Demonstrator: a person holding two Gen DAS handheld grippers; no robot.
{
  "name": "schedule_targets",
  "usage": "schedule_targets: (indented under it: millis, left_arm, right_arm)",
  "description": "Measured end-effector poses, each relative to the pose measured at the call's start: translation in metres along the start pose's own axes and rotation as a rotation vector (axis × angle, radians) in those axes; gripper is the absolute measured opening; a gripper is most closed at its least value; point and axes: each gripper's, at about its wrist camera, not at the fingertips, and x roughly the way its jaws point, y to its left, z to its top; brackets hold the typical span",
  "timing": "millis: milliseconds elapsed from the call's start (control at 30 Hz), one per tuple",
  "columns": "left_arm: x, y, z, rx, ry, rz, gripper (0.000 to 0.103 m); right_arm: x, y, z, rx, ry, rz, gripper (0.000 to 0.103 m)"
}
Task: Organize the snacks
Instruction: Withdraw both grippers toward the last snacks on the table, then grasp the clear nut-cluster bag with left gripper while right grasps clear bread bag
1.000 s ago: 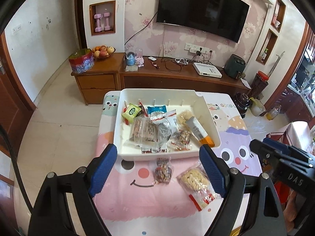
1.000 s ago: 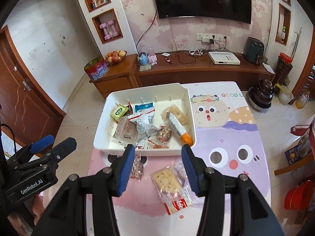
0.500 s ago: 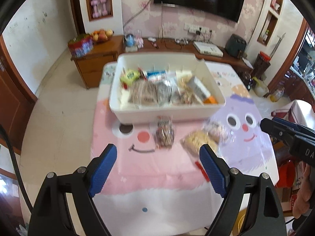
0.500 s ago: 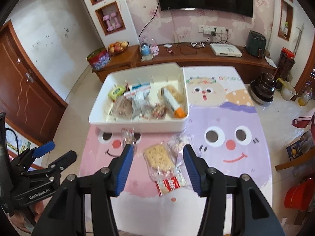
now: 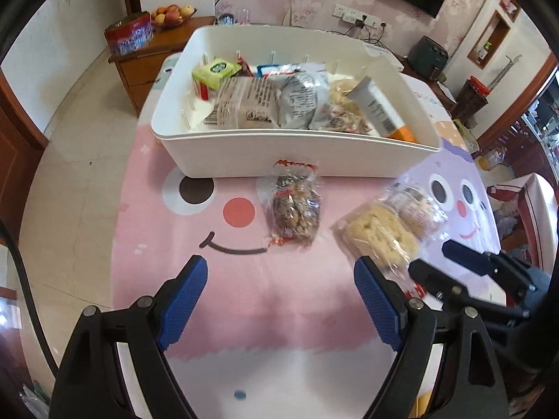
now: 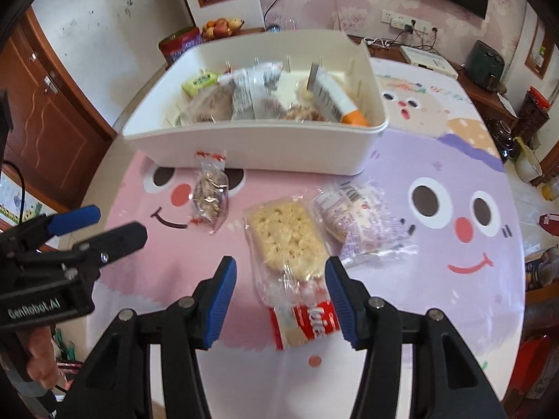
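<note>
A white bin (image 5: 297, 134) (image 6: 255, 126) full of snack packets stands at the back of the cartoon tablecloth. In front of it lie three loose packets: a brown nut bar (image 5: 295, 209) (image 6: 209, 195), a pale rice cracker with a red end (image 5: 380, 235) (image 6: 286, 234) and a purple-printed pastry (image 5: 415, 206) (image 6: 356, 213). My left gripper (image 5: 279, 279) (image 6: 111, 225) hangs open and wide over bare pink cloth, just short of the nut bar. My right gripper (image 6: 281, 272) (image 5: 436, 262) is open, its blue pads either side of the rice cracker's near half without pressing it.
Tiled floor drops away past the table's left and near edges. A wooden TV cabinet with a fruit bowl (image 5: 171, 14) and a red tin (image 5: 129, 35) stands behind the bin. A hand (image 6: 38, 356) holds the left gripper's handle.
Both grippers have come down toward the table and tilted downward, so the bin and loose packets look much nearer. The right pads now flank the rice cracker packet.
</note>
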Motion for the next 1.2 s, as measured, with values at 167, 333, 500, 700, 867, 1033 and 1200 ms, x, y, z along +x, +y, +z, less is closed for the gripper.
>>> schedule_targets:
  millis: [167,333,500,700,867,1033,1200]
  left_arm:
    - [0.036,0.006,0.010,-0.027,0.047,-0.025,0.085]
    - [0.067,0.005,0.019,-0.043,0.083,-0.037,0.085]
    - [0.085,0.004,0.026,-0.054,0.095,-0.030,0.085]
    - [0.100,0.004,0.033,-0.079,0.109,-0.060,0.080]
    - [0.107,-0.002,0.036,-0.051,0.112,-0.052,0.063]
    - [0.107,-0.008,0.032,-0.049,0.091,-0.070,0.055]
    - [0.100,-0.009,0.021,-0.030,0.074,-0.071,0.053]
  right_arm:
    - [0.035,0.003,0.005,-0.038,0.029,-0.038,0.053]
    - [0.051,0.001,0.008,-0.062,0.039,-0.056,0.056]
    - [0.066,-0.002,0.011,-0.062,0.076,-0.032,0.065]
    - [0.075,0.003,0.010,-0.084,0.079,-0.057,0.066]
    - [0.078,0.009,0.006,-0.110,0.067,-0.089,0.065]
    - [0.081,0.016,0.002,-0.125,0.065,-0.107,0.056]
    - [0.079,0.015,0.000,-0.108,0.062,-0.103,0.054]
